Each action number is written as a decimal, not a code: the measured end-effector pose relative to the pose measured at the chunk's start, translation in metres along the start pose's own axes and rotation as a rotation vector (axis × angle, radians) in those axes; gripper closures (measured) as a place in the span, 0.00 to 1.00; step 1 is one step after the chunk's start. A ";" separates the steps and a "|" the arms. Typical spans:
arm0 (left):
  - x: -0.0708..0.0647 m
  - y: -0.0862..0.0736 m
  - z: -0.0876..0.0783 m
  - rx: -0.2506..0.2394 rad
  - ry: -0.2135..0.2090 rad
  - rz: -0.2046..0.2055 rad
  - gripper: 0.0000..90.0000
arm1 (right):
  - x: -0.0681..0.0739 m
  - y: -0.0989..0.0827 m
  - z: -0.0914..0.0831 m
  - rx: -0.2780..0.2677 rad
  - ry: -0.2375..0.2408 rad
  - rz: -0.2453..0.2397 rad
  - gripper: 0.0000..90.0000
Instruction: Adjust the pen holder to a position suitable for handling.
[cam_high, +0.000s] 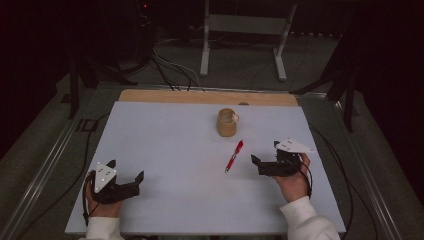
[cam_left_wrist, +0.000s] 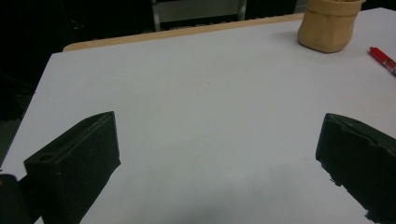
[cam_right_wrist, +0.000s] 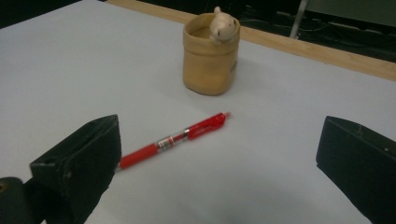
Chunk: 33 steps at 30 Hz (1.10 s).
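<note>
Right claw (cam_right_wrist: 219, 154) agape near unlabelled red pen (cam_right_wrist: 173, 138)

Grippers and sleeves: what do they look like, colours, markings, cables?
Both the left gripper and the right gripper are black with blocky two-jaw ends, each topped by a grey three-cornered plate with dark dots. Thin black cables trail from both. The person wears white sleeves.

No lettering, number or sign can be read anywhere. The red pen (cam_right_wrist: 173, 137) carries a small band near its middle, too blurred to read.
</note>
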<state>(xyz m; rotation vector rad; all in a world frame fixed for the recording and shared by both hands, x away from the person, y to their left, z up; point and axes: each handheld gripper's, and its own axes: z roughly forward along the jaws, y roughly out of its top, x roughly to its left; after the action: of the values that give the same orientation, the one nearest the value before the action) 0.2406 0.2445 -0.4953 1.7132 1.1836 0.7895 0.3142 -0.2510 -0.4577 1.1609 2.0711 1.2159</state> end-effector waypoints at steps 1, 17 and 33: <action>0.000 0.000 0.000 0.000 0.001 0.001 0.00 | 0.000 0.002 0.002 0.000 0.002 -0.001 0.01; -0.001 -0.001 0.002 0.004 -0.001 0.005 0.00 | 0.010 0.030 0.038 0.033 0.023 0.032 0.01; -0.001 0.000 0.002 0.013 0.000 0.007 0.00 | 0.020 0.062 0.066 0.023 0.018 0.038 0.01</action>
<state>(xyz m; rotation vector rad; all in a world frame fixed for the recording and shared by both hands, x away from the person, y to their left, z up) 0.2419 0.2432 -0.4966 1.7292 1.1858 0.7869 0.3785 -0.1874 -0.4360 1.2091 2.0904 1.2265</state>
